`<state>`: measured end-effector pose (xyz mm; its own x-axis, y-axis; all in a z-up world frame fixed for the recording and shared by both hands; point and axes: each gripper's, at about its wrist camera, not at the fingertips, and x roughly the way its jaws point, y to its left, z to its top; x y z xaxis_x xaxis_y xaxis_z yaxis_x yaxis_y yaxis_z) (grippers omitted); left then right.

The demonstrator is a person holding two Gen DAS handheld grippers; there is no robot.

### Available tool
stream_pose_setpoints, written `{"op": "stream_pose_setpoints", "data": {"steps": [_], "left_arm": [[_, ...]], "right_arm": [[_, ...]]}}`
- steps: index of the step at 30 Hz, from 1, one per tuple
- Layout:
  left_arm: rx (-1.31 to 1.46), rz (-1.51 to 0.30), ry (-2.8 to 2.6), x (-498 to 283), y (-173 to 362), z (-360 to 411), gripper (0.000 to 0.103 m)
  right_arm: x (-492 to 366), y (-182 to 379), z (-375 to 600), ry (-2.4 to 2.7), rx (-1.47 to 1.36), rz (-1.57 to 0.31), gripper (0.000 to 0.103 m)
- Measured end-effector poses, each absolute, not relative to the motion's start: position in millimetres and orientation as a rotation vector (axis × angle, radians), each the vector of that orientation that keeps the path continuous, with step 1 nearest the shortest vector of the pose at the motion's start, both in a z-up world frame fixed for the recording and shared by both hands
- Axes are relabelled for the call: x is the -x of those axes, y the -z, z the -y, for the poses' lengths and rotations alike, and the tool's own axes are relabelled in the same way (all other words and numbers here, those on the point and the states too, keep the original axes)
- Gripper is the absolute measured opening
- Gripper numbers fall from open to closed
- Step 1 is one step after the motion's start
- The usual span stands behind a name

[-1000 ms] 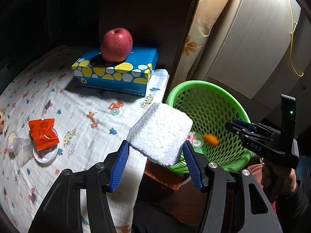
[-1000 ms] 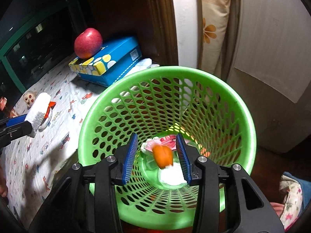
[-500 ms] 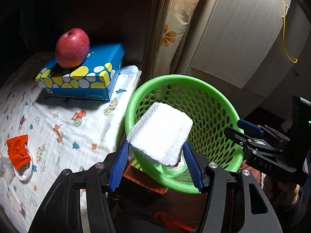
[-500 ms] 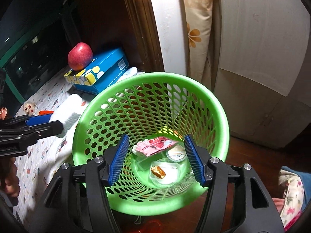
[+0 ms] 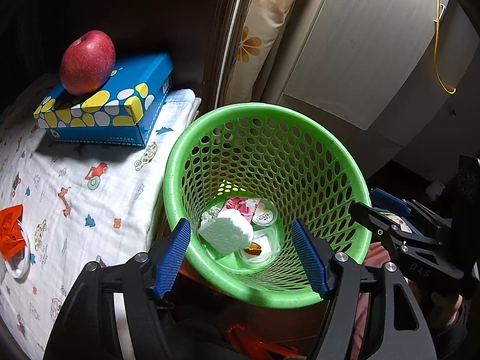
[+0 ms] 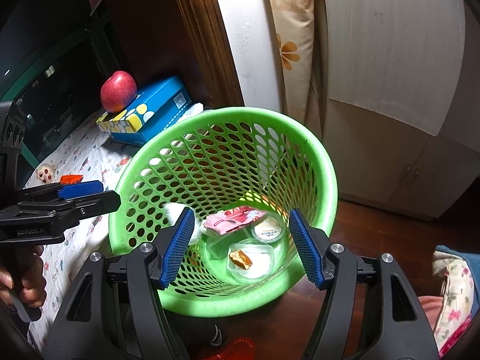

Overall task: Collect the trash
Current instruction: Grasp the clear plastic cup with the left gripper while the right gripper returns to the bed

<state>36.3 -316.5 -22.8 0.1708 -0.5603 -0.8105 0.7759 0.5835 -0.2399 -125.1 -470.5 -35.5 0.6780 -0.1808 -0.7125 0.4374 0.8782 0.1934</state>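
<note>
The white foam block (image 5: 225,234) lies inside the green basket (image 5: 336,156), low against its left wall and partly over the other trash on the bottom. In the left wrist view it sits between and beyond the left gripper (image 5: 241,253), whose blue fingers stand wide apart with nothing between them; the block touches neither pad. In the right wrist view only a white corner of it (image 6: 174,210) shows past the left finger of the right gripper (image 6: 240,247), which is likewise spread wide and empty above the near rim of the basket.

Around the block on the basket floor lie a pink wrapper (image 6: 232,216), a small round lidded cup (image 6: 268,228) and a clear cup holding a brown sweet (image 6: 240,258).

To the left of the basket is a bed covered in a white sheet with cartoon prints (image 5: 78,192). At its far end a blue tissue box (image 5: 120,105) carries a red apple (image 5: 87,62). Nearer on the sheet, at the left edge, an orange wrapper (image 5: 10,231) rests on a clear cup. Beyond the basket stand a floral cushion (image 6: 289,48) and pale cabinet doors (image 6: 390,75).
</note>
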Motion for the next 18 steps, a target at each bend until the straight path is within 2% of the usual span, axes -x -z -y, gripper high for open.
{"op": "stream_pose_setpoints", "data": {"steps": [7, 9, 18], "left_arm": [[-0.210, -1.015, 0.908, -49, 21, 283, 0.067], [-0.199, -1.007, 0.883, -52, 19, 269, 0.067], [-0.133, -0.988, 0.716, -82, 12, 192, 0.067]], "right_arm": [[114, 28, 455, 0.314, -0.344, -0.740, 0.067], [110, 23, 448, 0.301, -0.327, -0.732, 0.072], [84, 15, 418, 0.225, -0.311, -0.731, 0.073]]}}
